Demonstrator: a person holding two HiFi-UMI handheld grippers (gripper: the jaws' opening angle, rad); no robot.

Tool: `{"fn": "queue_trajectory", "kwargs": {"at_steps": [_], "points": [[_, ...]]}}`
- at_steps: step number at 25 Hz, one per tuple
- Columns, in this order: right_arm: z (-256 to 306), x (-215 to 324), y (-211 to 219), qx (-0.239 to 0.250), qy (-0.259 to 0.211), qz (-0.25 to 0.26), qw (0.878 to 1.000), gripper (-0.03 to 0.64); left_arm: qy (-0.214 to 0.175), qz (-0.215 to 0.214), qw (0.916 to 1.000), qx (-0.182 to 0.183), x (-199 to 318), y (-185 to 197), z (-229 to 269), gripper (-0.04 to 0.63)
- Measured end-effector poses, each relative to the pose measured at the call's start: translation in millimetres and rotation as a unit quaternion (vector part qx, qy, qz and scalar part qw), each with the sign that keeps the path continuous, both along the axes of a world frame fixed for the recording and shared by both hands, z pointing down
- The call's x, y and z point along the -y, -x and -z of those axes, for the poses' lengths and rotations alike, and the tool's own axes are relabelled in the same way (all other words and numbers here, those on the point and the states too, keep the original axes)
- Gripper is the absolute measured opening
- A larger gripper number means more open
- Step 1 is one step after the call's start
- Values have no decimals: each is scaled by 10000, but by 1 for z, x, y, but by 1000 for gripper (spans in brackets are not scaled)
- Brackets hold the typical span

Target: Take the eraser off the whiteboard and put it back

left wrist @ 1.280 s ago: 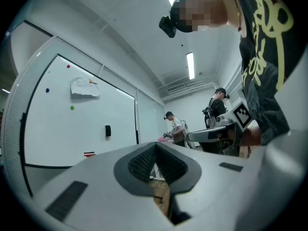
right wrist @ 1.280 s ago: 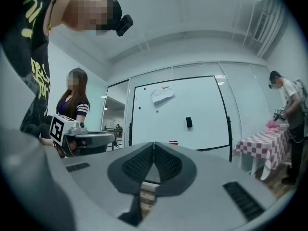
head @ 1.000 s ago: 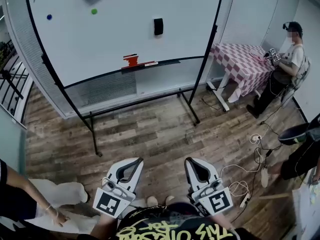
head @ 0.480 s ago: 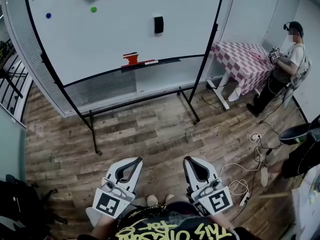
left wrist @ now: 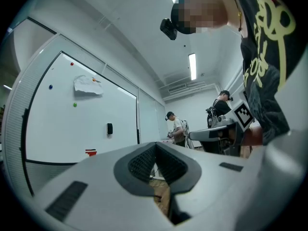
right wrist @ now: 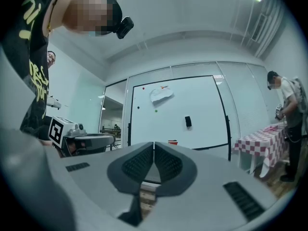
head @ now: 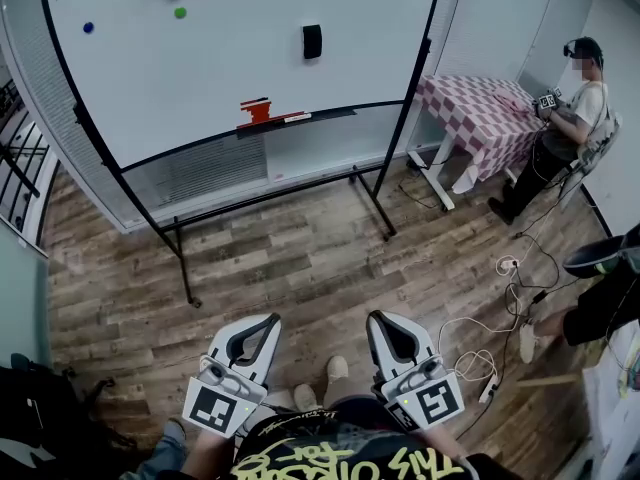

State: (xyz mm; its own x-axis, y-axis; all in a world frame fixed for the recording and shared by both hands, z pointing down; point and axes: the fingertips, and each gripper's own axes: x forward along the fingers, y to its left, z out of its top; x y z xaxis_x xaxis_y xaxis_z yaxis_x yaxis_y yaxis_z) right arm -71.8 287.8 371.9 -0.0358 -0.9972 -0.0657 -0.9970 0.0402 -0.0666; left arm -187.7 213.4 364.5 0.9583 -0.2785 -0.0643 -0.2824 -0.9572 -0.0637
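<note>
The black eraser (head: pixel 312 41) clings to the whiteboard (head: pixel 220 68) far across the room, above its tray, where a red object (head: pixel 258 112) rests. Both gripper views show it too: the eraser (left wrist: pixel 109 128) and the eraser (right wrist: pixel 188 121) each appear small on the board. My left gripper (head: pixel 270 322) and right gripper (head: pixel 378 320) are held side by side close to my body, pointing level at the board and far from it. Each has its jaws closed together with nothing between them, as the left gripper (left wrist: pixel 155 146) and right gripper (right wrist: pixel 154 145) show in their own views.
Wooden floor lies between me and the board's black stand (head: pixel 185 288). A table with a checked cloth (head: pixel 480 108) and a seated person (head: pixel 565 108) are at the right. Cables (head: pixel 500 298) trail across the floor on the right. A dark bag (head: pixel 40 408) sits at lower left.
A person crouching at the lower left has gone out of view. The head view has shifted slightly. Both grippers stay in place and shut.
</note>
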Motion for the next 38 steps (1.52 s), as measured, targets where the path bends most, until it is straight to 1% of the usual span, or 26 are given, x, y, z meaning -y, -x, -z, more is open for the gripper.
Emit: {"fn": "queue_trajectory", "kwargs": {"at_steps": [4, 8, 12, 14, 16, 21, 28, 31, 35, 38], "points": [[-7, -6, -6, 21, 66, -50, 10000, 11, 17, -24, 10000, 18, -2, -5, -2, 6], [-15, 0, -13, 123, 191, -58, 9997, 11, 51, 27, 10000, 20, 4, -9, -6, 6], [-8, 13, -18, 164, -12, -12, 9999, 11, 60, 67, 9999, 69, 12, -14, -8, 6], [1, 22, -23, 136, -244, 13, 9996, 11, 35, 93, 9999, 69, 19, -19, -7, 6], [6, 32, -30, 104, -330, 27, 9994, 11, -8, 135, 9999, 41, 29, -24, -4, 6], [6, 55, -54, 84, -341, 10, 9994, 11, -93, 214, 9997, 41, 55, -39, -2, 6], [16, 106, -95, 45, -420, 151, 9990, 11, -163, 341, 9993, 32, 102, -79, 7, 6], [16, 125, -108, -6, -290, 245, 9993, 11, -222, 379, 9990, 19, 118, -92, 13, 6], [28, 151, -120, 13, -499, 398, 9980, 11, -222, 481, 9986, 34, 137, -106, 17, 6], [30, 165, -132, 15, -481, 498, 9976, 11, -239, 562, 9981, 38, 150, -117, 20, 6]]}}
